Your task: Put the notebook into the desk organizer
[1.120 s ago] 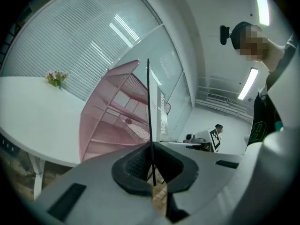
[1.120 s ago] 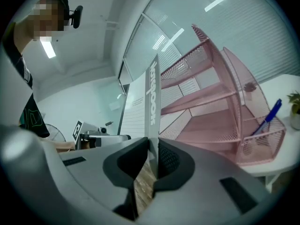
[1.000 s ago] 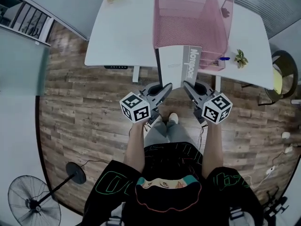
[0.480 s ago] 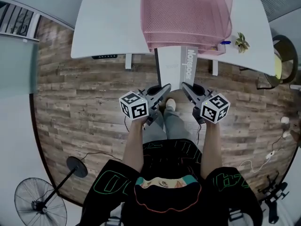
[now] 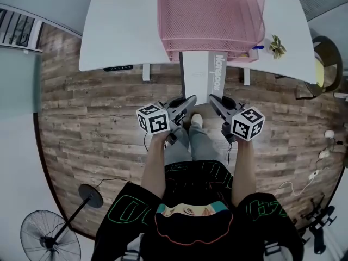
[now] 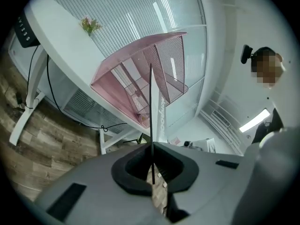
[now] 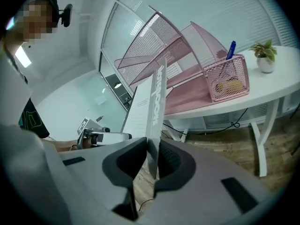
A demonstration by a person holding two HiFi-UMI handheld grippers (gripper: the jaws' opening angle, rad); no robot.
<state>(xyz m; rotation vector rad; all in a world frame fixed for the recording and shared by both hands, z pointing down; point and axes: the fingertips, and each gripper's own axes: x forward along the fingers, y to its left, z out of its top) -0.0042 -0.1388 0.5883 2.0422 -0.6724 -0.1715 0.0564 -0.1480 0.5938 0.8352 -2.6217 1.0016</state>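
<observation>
Bright, even light, sharp frames; a ceiling light strip (image 6: 255, 121) glares while fisheye distortion bends the counter (image 5: 122, 37) edges.

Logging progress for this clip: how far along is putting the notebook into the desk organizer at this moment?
Done: the notebook is already gripped and lifted. In hand: the left claw and right claw each clamp its near end, holding it out with its far end at the front edge of the pink desk organizer. To do: slide it into a compartment and let go; no part visibly sits inside yet.
</observation>
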